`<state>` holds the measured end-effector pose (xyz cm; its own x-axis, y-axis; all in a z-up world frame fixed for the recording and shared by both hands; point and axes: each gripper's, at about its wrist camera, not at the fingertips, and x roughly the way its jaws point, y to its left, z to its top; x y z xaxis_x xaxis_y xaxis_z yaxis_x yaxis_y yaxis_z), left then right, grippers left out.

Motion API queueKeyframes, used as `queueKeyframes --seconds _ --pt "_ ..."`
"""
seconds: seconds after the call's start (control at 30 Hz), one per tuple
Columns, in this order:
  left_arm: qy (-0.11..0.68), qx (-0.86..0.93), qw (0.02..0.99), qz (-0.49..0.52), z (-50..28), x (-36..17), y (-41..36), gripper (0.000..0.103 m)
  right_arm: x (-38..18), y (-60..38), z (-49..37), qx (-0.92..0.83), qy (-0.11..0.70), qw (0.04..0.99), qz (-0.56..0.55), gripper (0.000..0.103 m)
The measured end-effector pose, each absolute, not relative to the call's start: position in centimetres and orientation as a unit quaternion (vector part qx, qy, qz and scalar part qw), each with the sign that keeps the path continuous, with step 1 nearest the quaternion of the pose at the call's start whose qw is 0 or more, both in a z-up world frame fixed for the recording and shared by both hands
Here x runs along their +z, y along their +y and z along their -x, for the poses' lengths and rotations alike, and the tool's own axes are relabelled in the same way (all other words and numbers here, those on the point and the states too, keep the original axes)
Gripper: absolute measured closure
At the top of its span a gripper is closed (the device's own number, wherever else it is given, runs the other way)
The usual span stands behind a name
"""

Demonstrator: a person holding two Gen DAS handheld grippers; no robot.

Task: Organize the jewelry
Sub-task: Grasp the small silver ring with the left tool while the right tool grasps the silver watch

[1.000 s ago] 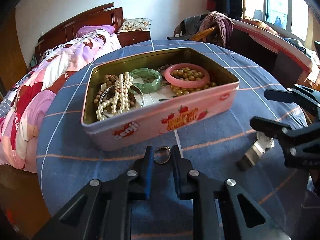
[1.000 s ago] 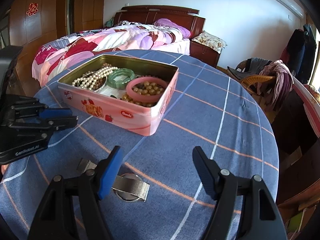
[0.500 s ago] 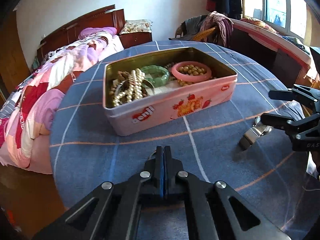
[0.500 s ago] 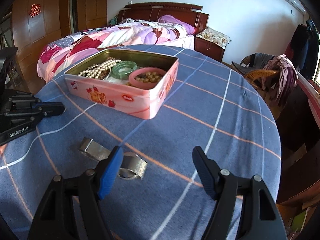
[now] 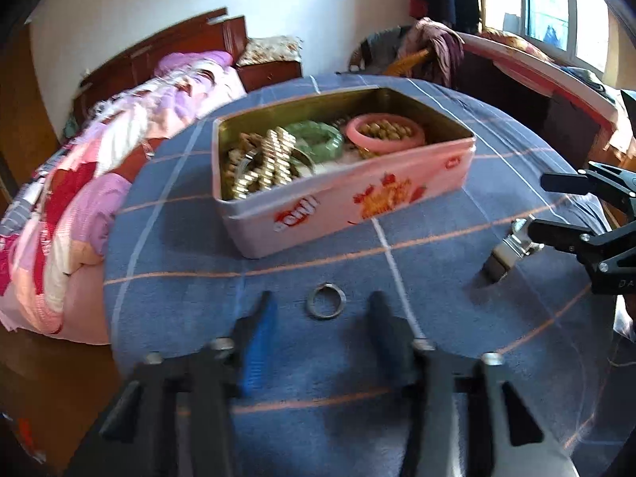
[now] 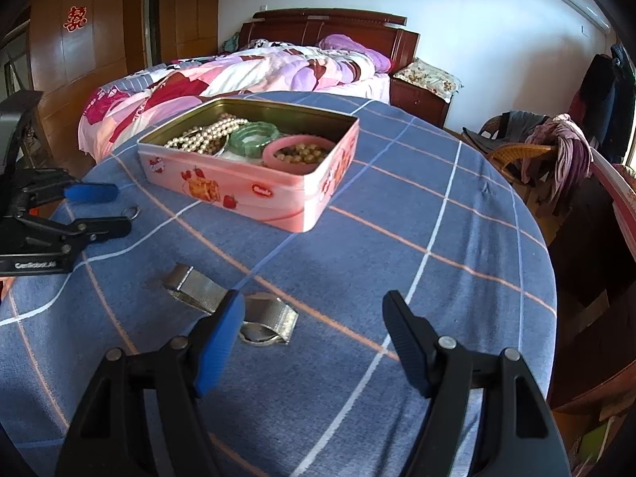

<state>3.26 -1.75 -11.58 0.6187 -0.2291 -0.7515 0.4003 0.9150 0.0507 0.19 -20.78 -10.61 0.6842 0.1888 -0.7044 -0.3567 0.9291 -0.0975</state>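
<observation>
A pink tin box [image 5: 357, 206] [image 6: 246, 187] stands on the round blue-checked table and holds a pearl necklace [image 5: 270, 163], a green bangle [image 5: 318, 141] and a pink bangle [image 5: 383, 135] around beads. A small metal ring [image 5: 326, 306] [image 6: 132, 212] lies flat on the cloth in front of the tin. My left gripper [image 5: 322, 310] [image 6: 103, 210] is open, its fingers on either side of the ring and apart from it. A silver mesh-band watch [image 6: 238, 310] [image 5: 512, 246] lies by my open, empty right gripper [image 6: 314, 318] [image 5: 552, 206], just beyond the left finger.
The table [image 6: 437, 258] drops off at its round edge on all sides. A bed with a floral quilt [image 6: 238, 75] stands behind it, and a wicker chair with clothes [image 6: 548, 147] at the right. A window ledge [image 5: 548, 67] runs along the far right.
My left gripper was shut half a second ago and has now opened; the ring lies loose on the cloth between its fingers. The right gripper has drawn back slightly from the watch.
</observation>
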Motion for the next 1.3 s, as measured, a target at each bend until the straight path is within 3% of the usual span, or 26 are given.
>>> queueKeyframes --seconds 0.1,0.2,1.13,1.3 --pt "0.397 -0.181 0.894 -0.098 -3.4 -11.6 -1.9 0.064 -10.7 -20.4 -0.1 0.155 0.368 0.909 0.117 0.029" --pt "0.399 -0.193 0.892 -0.09 -3.3 -11.7 -1.9 0.084 -10.7 -19.8 0.1 0.16 0.366 0.908 0.125 0.029" --pt "0.393 -0.185 0.898 -0.075 -2.9 -10.5 -0.6 0.084 -10.8 -17.1 -0.4 0.225 0.383 0.884 0.143 0.029" --pt "0.393 -0.189 0.896 -0.079 -2.7 -10.6 -1.0 0.084 -11.4 -17.0 -2.0 0.221 0.417 0.874 0.121 0.046"
